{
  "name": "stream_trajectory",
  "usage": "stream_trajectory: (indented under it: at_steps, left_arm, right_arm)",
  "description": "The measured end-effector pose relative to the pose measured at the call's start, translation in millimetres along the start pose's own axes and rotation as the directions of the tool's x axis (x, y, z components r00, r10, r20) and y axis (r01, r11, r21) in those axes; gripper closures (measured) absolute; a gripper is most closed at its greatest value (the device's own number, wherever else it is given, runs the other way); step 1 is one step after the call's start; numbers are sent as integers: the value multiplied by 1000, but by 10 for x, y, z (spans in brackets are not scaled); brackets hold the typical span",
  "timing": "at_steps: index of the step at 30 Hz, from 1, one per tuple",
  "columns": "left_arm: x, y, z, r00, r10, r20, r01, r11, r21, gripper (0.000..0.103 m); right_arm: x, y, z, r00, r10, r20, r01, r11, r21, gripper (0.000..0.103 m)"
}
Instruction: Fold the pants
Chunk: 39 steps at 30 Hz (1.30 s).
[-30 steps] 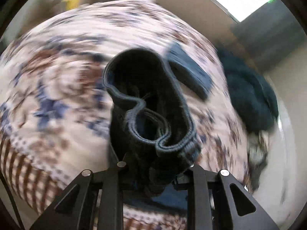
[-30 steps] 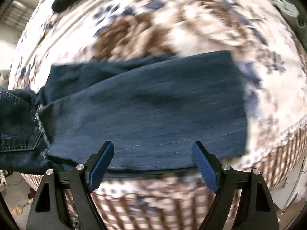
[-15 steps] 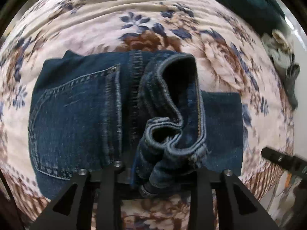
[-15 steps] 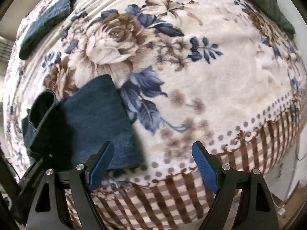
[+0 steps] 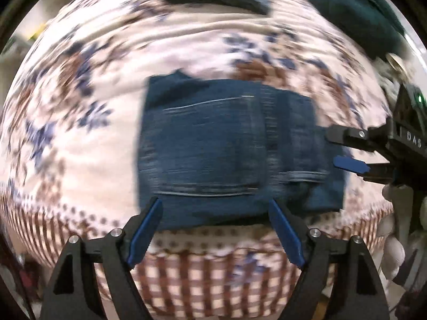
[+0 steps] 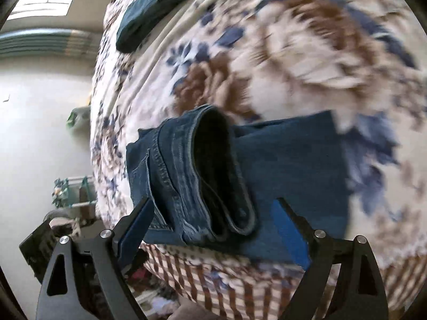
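Dark denim jeans [image 5: 213, 149] are laid folded into a chunky rectangle on a fuzzy floral blanket [image 5: 80, 122], near its checkered edge, with the stitched waistband [image 6: 210, 176] left gaping. The left gripper [image 5: 216, 232] is spread wide, nothing gripped. The right gripper [image 6: 213, 229] is spread wide too, nothing pinched, fingers either side of the waistband.

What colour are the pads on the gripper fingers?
Blue pads on black fingers, clearest in the left wrist view.

Daylit fisheye views, heavy motion blur, dark vignetted edges.
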<state>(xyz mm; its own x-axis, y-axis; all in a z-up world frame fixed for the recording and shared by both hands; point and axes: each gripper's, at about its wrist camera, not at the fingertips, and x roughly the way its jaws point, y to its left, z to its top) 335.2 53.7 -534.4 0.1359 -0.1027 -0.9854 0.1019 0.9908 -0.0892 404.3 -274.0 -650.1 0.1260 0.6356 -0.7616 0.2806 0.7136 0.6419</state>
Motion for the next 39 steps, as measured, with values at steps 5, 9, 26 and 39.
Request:
stream_trajectory:
  at_steps: [5, 9, 26, 39]
  left_arm:
    - [233, 449, 106, 996, 90, -22, -91, 992, -85, 23]
    - [472, 650, 223, 995, 92, -39, -97, 986, -138, 22]
    - [1087, 679, 450, 988, -142, -59, 124, 964, -236, 0]
    - [210, -177, 356, 954, 299, 30, -300, 953, 40, 0]
  right_arm:
    - [603, -18, 192, 994, 46, -102, -50, 998, -30, 11]
    - [793, 116, 243, 995, 2, -99, -11, 996, -90, 15]
    - [1033, 423, 219, 993, -95, -72, 80, 980, -181, 65]
    - [474, 982, -85, 936, -313, 159, 347, 889, -300, 78]
